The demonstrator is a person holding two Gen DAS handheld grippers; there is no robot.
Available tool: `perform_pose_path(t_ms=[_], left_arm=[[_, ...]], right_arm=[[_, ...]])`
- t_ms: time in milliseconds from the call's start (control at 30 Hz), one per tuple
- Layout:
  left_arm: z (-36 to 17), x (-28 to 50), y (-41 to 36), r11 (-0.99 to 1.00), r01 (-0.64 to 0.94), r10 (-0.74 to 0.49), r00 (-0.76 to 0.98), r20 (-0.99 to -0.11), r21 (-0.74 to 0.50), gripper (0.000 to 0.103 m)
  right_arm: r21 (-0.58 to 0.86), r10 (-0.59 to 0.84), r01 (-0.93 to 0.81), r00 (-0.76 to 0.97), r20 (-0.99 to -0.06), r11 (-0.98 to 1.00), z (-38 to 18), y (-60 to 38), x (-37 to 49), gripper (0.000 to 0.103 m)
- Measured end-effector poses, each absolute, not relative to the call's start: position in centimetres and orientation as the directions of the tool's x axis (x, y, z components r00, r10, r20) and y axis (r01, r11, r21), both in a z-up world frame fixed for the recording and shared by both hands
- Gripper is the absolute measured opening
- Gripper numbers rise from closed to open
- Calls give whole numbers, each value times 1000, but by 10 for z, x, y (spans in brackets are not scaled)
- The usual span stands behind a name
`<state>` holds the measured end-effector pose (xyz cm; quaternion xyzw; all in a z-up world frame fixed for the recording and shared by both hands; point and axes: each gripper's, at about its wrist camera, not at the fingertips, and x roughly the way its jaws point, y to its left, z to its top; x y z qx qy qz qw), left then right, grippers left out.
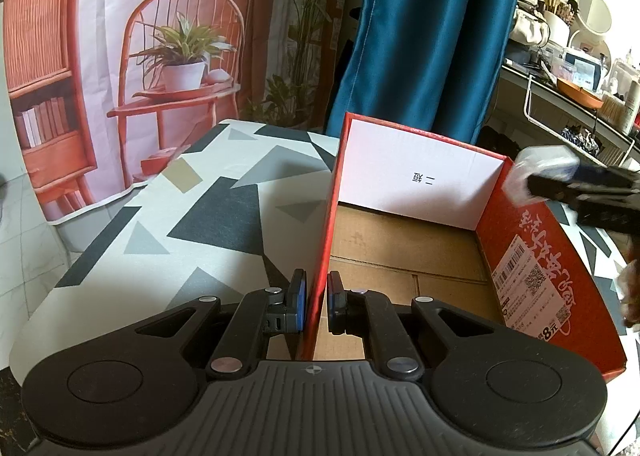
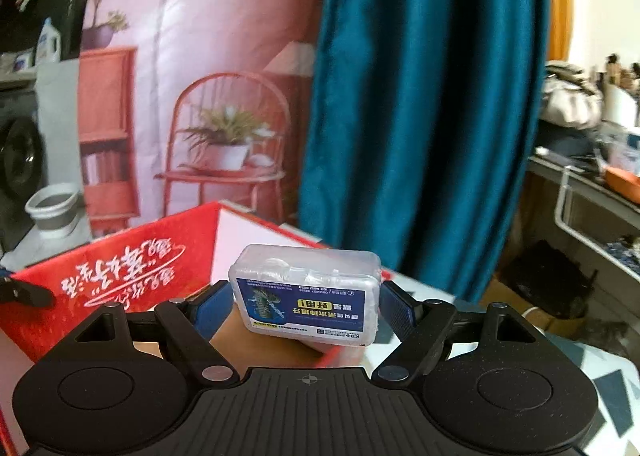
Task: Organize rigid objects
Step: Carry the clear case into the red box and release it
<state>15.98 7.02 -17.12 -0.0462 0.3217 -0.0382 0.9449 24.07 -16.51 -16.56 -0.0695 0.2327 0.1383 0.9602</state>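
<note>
Right claw (image 2: 308,306) grasps the stiff, light-looking plastic case (image 2: 306,292) by its ends; left claw (image 1: 317,302) pinches the red box (image 1: 540,256) wall.

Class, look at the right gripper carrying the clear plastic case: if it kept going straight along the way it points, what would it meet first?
Probably the red box: its open top lies just ahead of and below the right gripper holding the plastic case. Depth is unclear, so it might pass over the far wall toward the blue curtain.
</note>
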Motion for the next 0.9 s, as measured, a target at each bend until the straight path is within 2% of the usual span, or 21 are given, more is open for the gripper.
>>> perform_pose_path(t_ms=[167,433,700,900], left_arm=[[-171,160,70,993,49,-105,790,-604,-110,11],[-172,160,71,992,50,-109,790,-603,-114,11],[-172,161,72,992,49,-112,790,-603,-120,11],[-172,161,71,993,48,-106,791,-603,-112,11]], right_arm=[[-152,221,-336,839,-497,930,-174,-144,256,76],[-159,215,-350,812,-542,923,-185,-134,257,77],[-144,145,-234,877,-457,962,-177,-153,230,80],[-117,-7,-39,931,-366,992,-173,-184,199,85]])
